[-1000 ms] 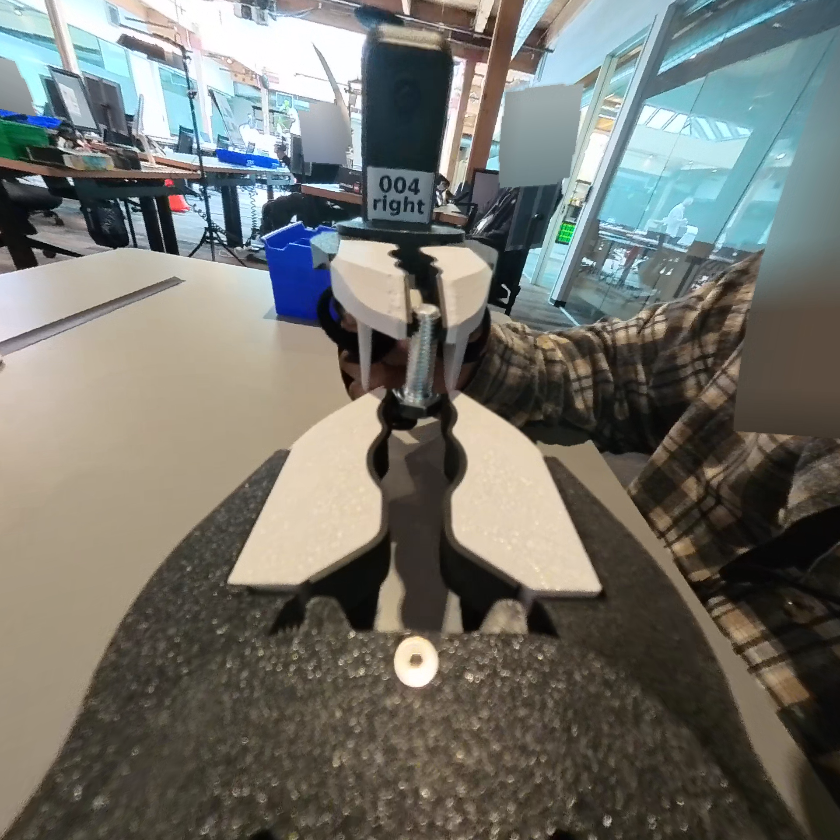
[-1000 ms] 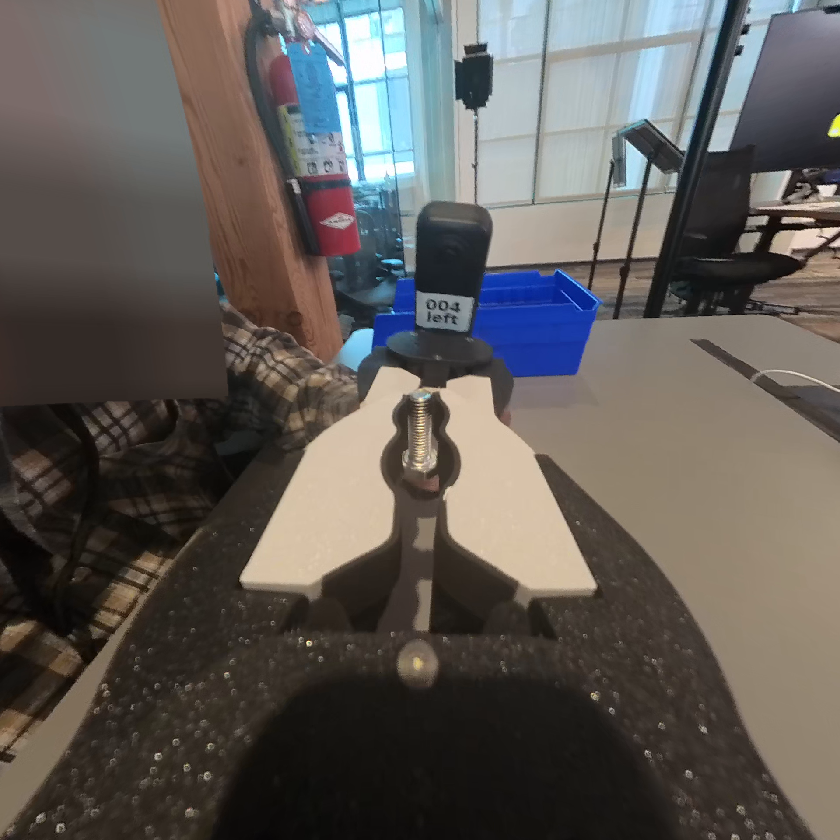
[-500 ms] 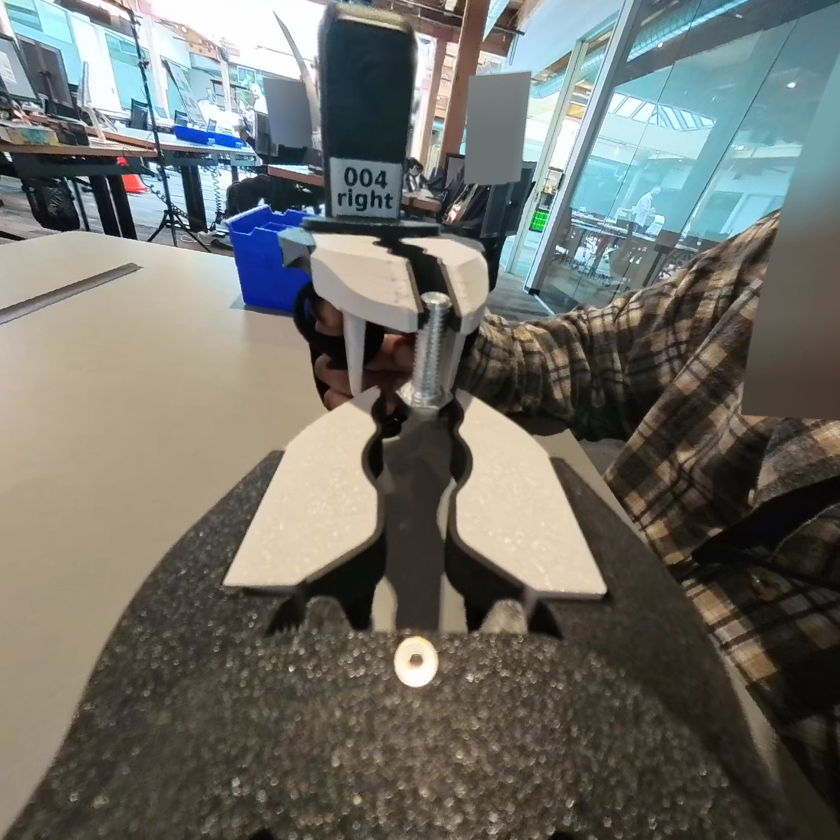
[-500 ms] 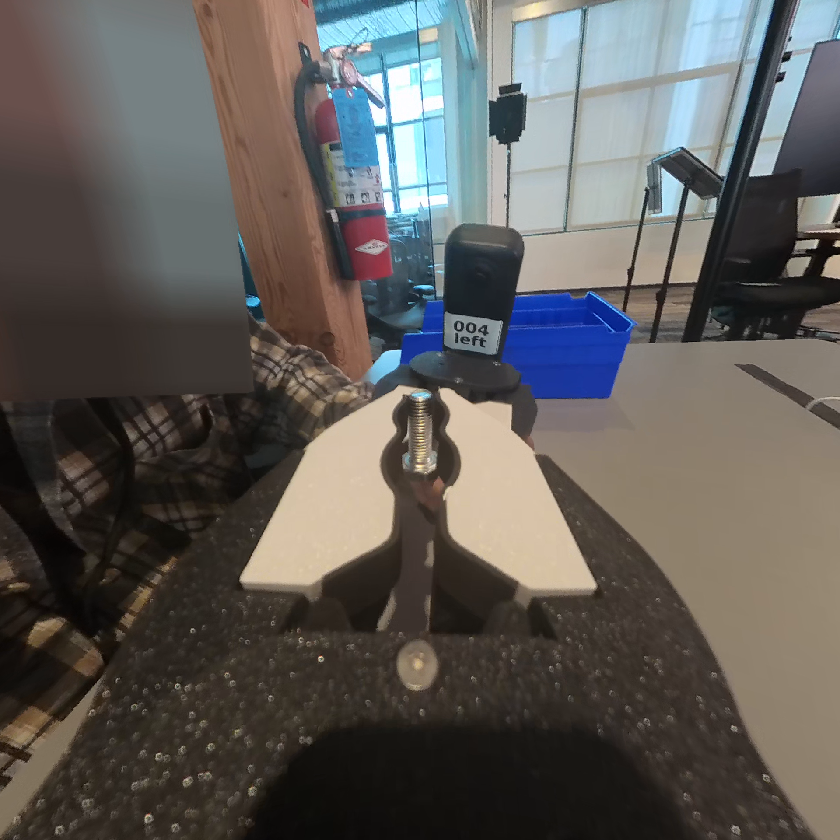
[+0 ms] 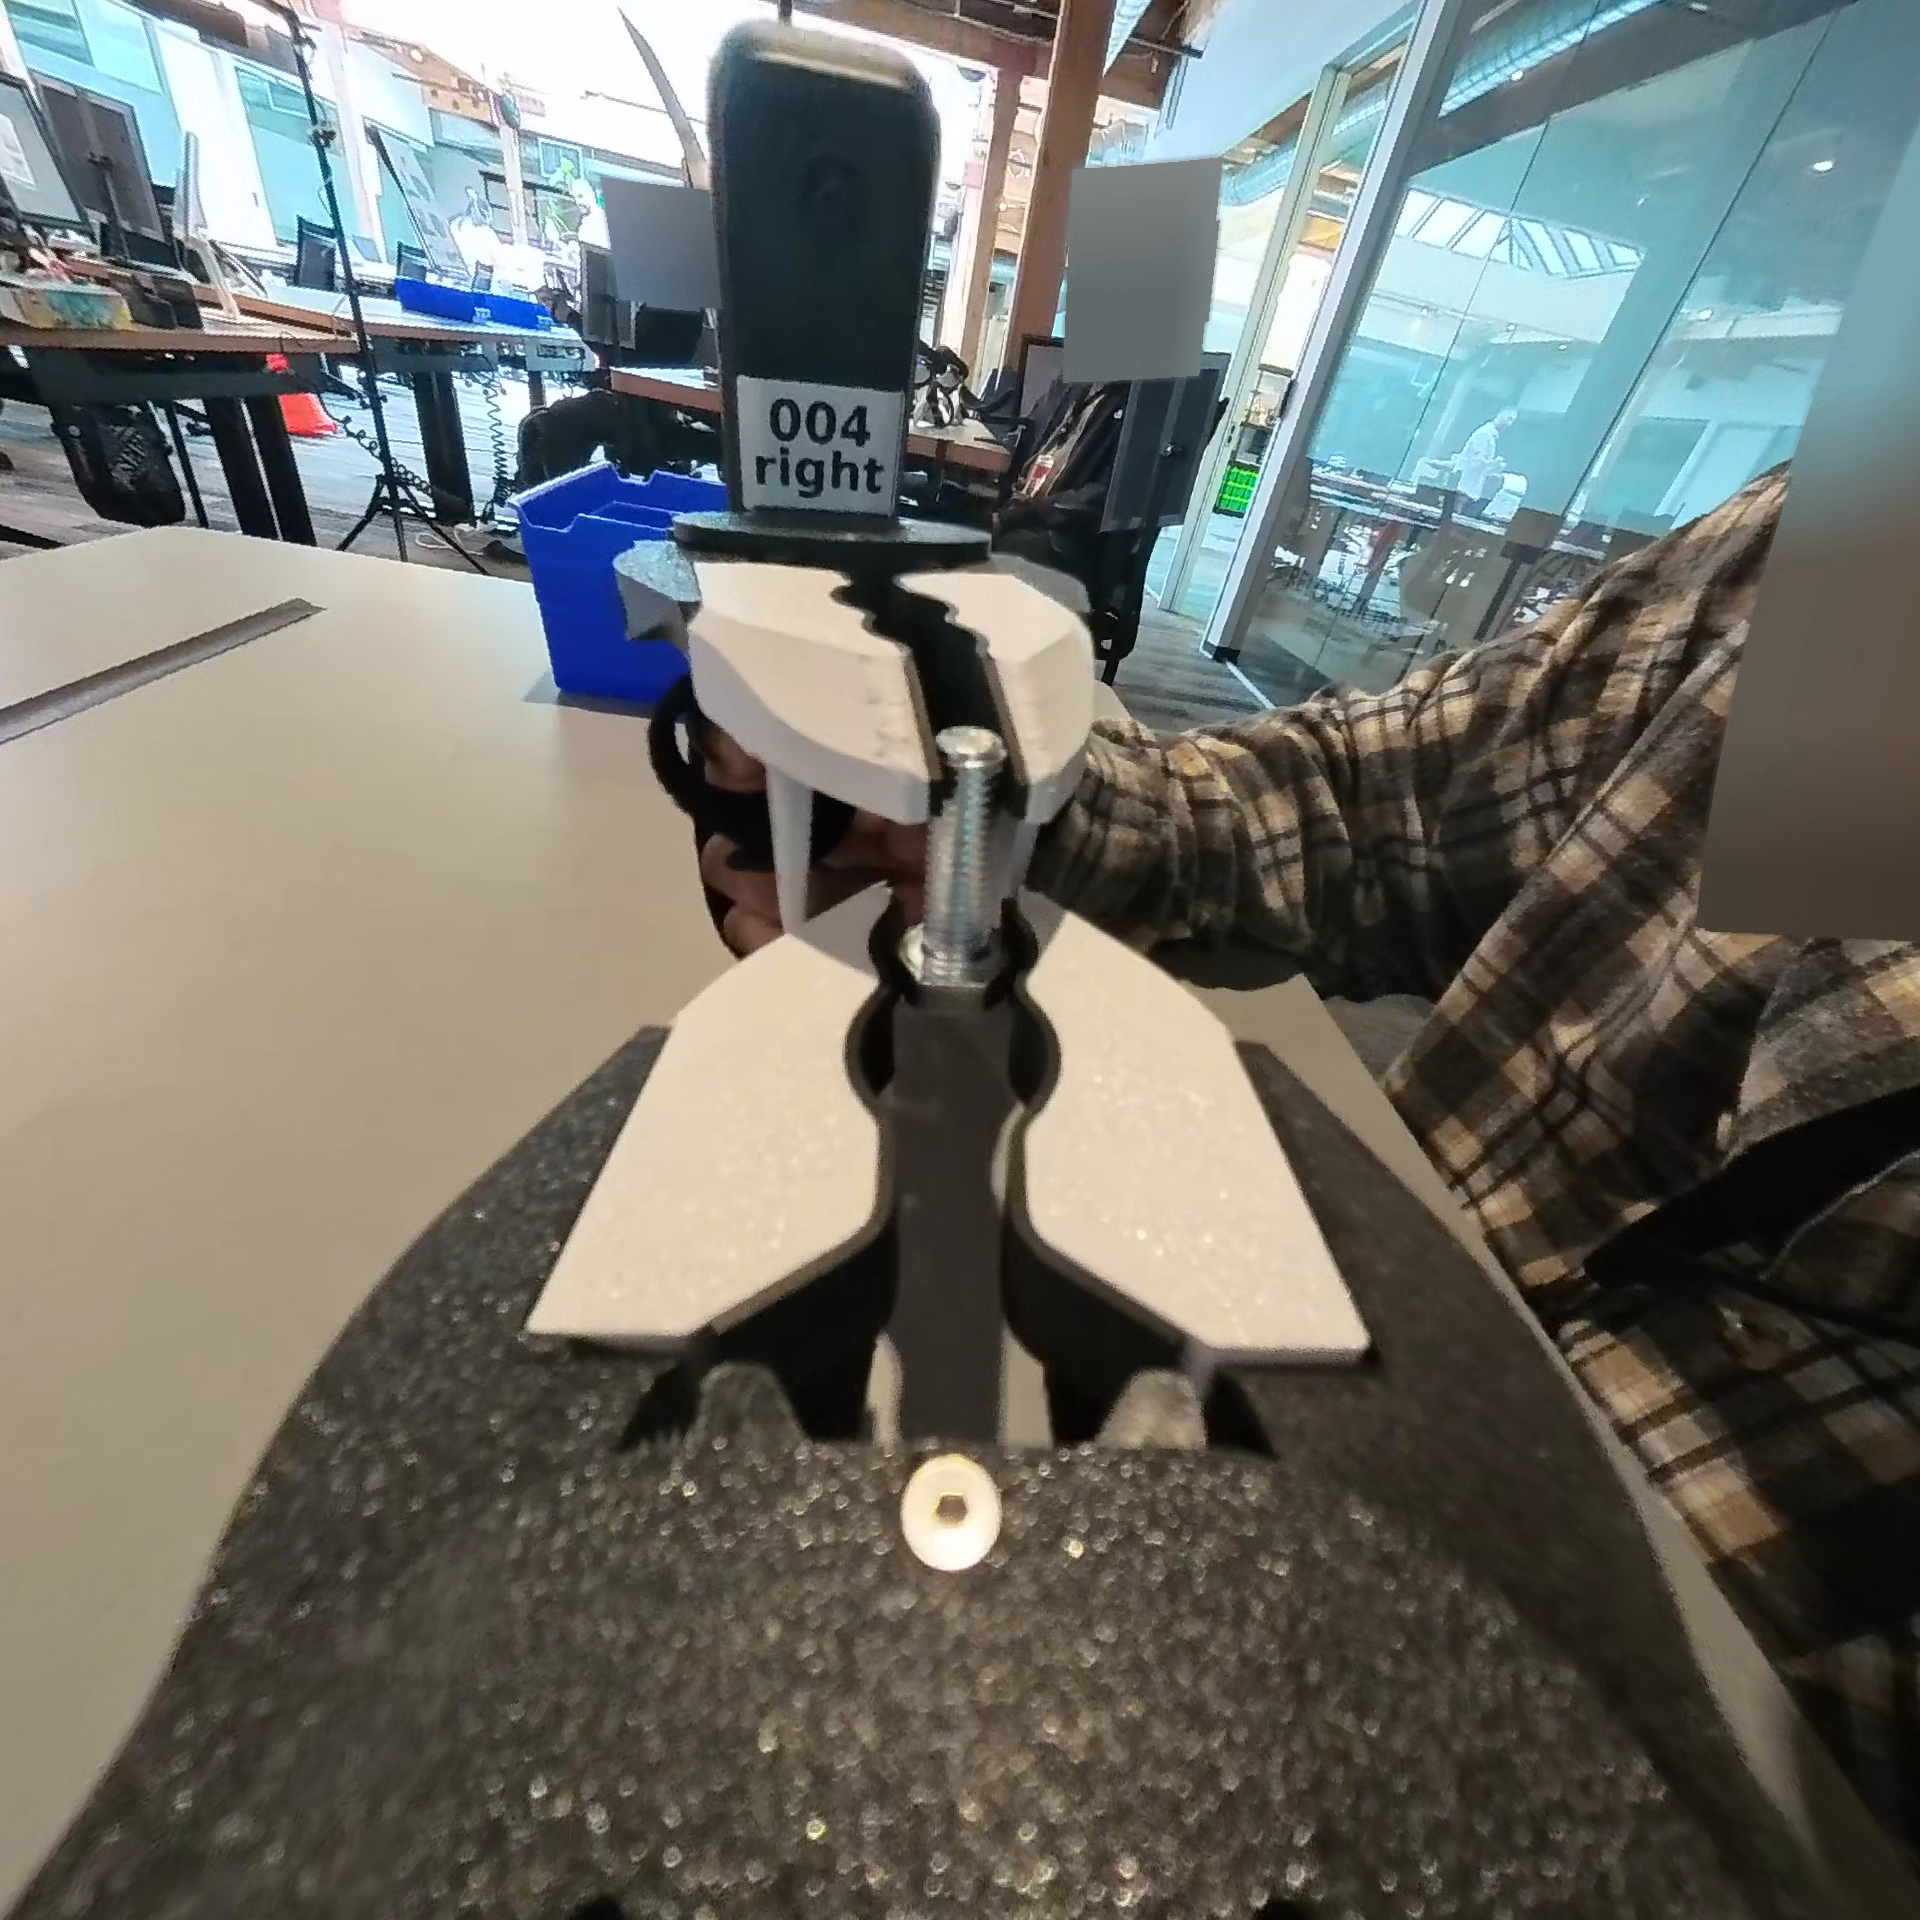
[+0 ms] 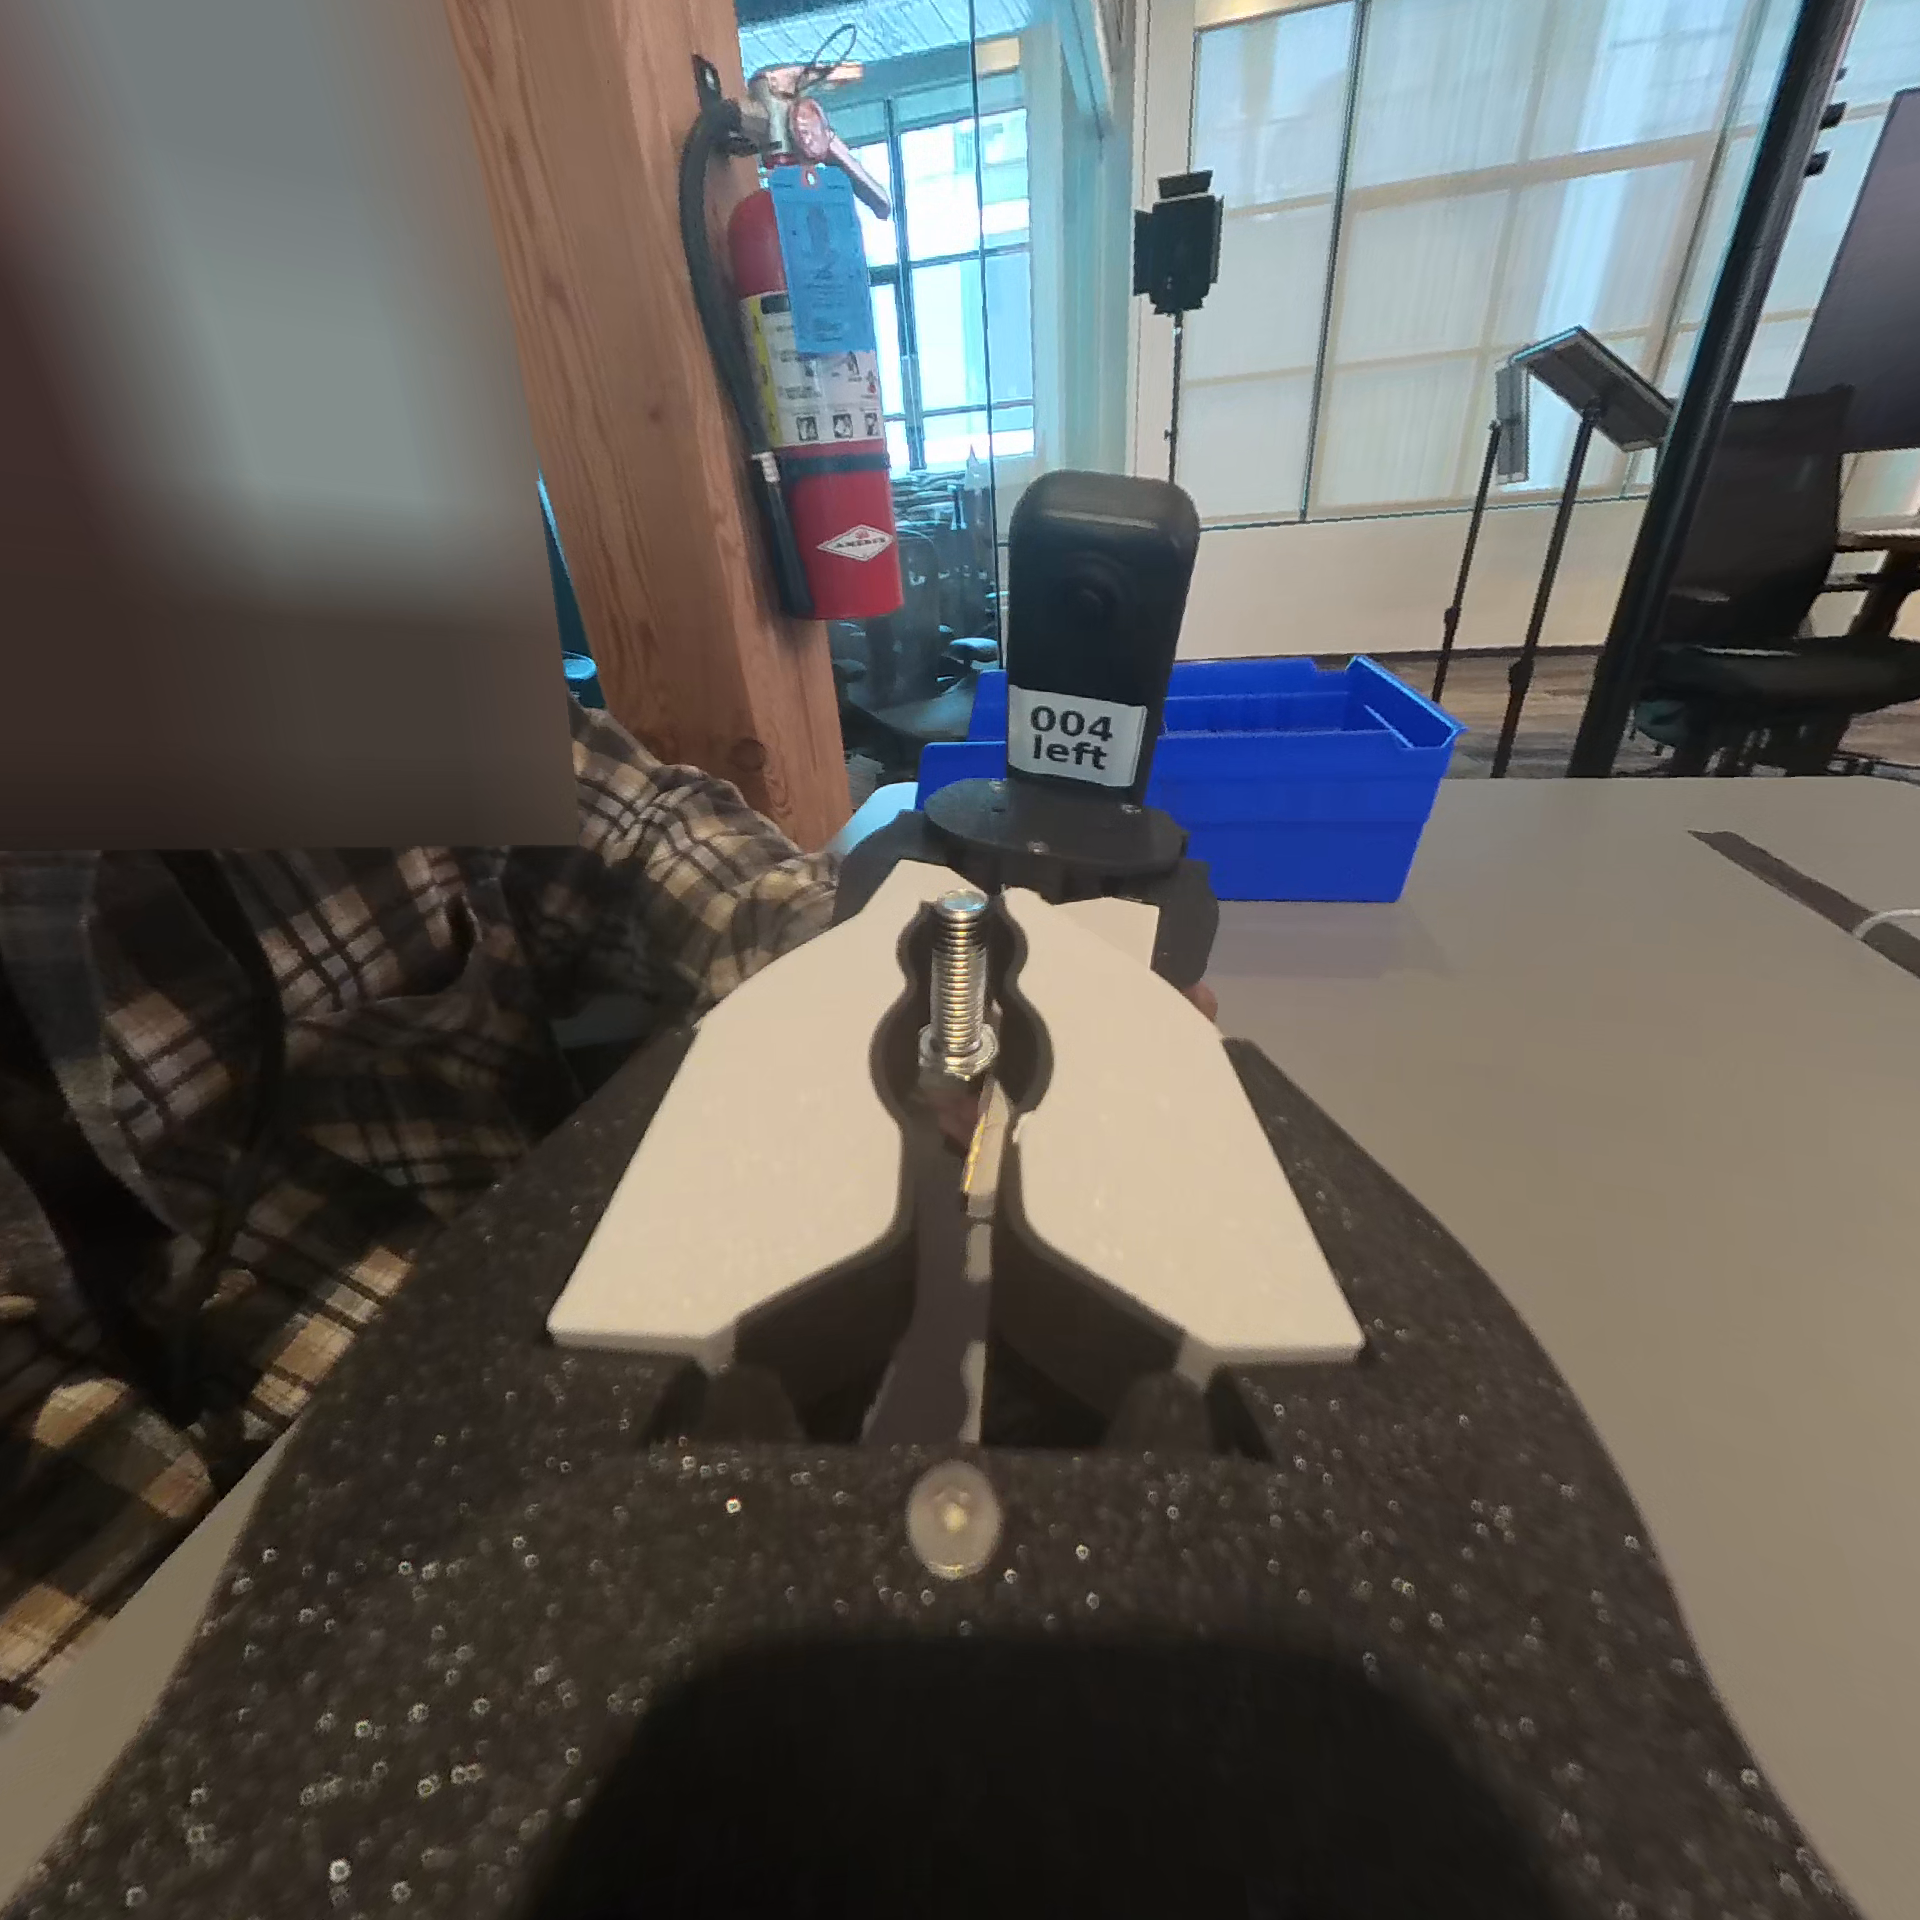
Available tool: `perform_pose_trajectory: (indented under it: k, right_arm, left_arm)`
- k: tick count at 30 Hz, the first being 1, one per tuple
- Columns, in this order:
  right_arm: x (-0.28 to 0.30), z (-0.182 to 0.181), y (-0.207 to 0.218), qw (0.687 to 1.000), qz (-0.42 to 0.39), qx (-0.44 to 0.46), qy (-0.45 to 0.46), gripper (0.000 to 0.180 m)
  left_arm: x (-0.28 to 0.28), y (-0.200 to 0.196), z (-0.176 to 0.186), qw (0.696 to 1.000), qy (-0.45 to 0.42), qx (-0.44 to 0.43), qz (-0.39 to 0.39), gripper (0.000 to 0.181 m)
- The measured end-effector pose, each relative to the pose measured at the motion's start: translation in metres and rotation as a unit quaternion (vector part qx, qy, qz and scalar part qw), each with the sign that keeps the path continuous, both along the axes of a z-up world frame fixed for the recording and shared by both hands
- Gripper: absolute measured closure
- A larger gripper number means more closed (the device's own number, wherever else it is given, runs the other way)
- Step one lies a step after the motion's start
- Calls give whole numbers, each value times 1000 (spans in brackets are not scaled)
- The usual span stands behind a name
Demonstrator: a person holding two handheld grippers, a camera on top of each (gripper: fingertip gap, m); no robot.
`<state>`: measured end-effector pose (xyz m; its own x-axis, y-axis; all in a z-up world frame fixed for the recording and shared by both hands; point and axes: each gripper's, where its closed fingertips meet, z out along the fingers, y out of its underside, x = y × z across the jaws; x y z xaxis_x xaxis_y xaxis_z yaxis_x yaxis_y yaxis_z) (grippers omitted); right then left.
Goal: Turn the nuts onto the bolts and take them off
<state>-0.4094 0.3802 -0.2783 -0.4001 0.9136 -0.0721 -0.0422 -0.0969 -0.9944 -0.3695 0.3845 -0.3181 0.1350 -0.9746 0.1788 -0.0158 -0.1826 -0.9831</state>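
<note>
A silver bolt (image 5: 961, 842) stands roughly upright between my two grippers, which face each other above the grey table (image 5: 312, 883). My left gripper (image 5: 951, 977) is shut on the hex nut (image 5: 948, 961) at the bolt's lower end. My right gripper (image 5: 971, 769) comes in from the far side, tilted, and is shut on the top of the threaded shaft. In the right wrist view the bolt (image 6: 958, 987) lies in the slot between the right gripper's (image 6: 966, 914) white fingers, with the nut (image 6: 954, 1058) low in the slot. The left gripper's tips are hidden there.
A blue bin (image 5: 592, 582) stands on the table behind the right gripper; it also shows in the right wrist view (image 6: 1299, 790). A person's plaid sleeve (image 5: 1351, 831) reaches in from the right. A wooden post with a red fire extinguisher (image 6: 821, 416) stands beyond the table. About 5 cm separates my left fingertips from my right.
The right gripper has turned about the bolt and now shows more of its side in the left wrist view. Both grippers keep their hold. Both backgrounds have shifted sideways.
</note>
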Motion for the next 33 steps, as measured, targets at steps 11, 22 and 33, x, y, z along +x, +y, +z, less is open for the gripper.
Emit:
perform_pose_trajectory:
  k: [11, 22, 33]
  right_arm:
    - [1, -7, 0, 1000, 13, 5, -18, 171]
    - [0, -3, -4, 1000, 22, -11, 9, 171]
    - [2, 1, 1, 998, 21, -19, 49, 171]
  left_arm:
    - [2, 5, -11, 996, 71, 31, 38, 164]
    - [4, 2, -6, 999, 37, 4, 14, 161]
    - [1, 8, -5, 997, 53, 37, 51, 165]
